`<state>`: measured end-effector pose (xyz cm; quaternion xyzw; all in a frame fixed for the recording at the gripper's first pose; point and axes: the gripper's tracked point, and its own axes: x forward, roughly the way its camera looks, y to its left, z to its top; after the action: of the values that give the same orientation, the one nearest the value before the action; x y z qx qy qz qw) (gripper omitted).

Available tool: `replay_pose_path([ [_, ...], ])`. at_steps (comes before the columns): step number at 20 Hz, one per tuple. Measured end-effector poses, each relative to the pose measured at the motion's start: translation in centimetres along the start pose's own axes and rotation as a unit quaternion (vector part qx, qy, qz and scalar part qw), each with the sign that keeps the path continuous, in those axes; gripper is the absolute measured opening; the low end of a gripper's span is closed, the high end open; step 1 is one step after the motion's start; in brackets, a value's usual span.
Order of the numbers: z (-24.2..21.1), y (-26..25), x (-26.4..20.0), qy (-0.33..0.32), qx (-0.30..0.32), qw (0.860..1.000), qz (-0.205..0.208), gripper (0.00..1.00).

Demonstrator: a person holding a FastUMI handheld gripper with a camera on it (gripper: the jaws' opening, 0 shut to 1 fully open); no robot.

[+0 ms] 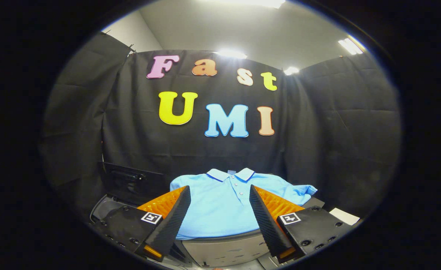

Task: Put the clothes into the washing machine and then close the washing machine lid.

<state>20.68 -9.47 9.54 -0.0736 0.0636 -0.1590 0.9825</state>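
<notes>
Your gripper sits nearest the lens, its two ribbed fingers spread wide apart, with nothing pressed between them. Each finger carries a small square black-and-white marker tag on its base block.

Just ahead of the fingers, and partly framed between them, you see a light blue short-sleeved polo shirt with a darker blue trim on its collar and a buttoned placket. It lies spread flat, front up, collar away from you, on a raised dark-edged surface. One sleeve reaches out past your right finger, the other past your left. The fingers hang over the shirt's lower half; whether they touch the fabric you cannot tell.

Below the shirt's hem you can make out a pale grey curved panel, apparently part of the washing machine. To the left of the shirt, beyond your left finger, a dark flat panel with a handle-like fitting stands tilted upright; whether it is the machine's lid is unclear. A small white sheet lies beyond your right finger.

Black draped cloth forms the booth wall behind everything.
</notes>
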Motion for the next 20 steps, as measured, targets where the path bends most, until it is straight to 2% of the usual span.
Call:
replay_pose_path([
  [6,-0.8,-1.6,6.4,0.085,-0.019,0.996,-0.015,0.98],
  [11,-1.9,-2.5,10.7,0.165,-0.047,0.985,-0.031,0.98],
  [16,-4.0,-3.0,13.5,0.243,-0.012,0.970,-0.027,0.98],
  [20,-6.4,-3.7,14.4,0.307,0.021,0.951,-0.032,0.98],
])
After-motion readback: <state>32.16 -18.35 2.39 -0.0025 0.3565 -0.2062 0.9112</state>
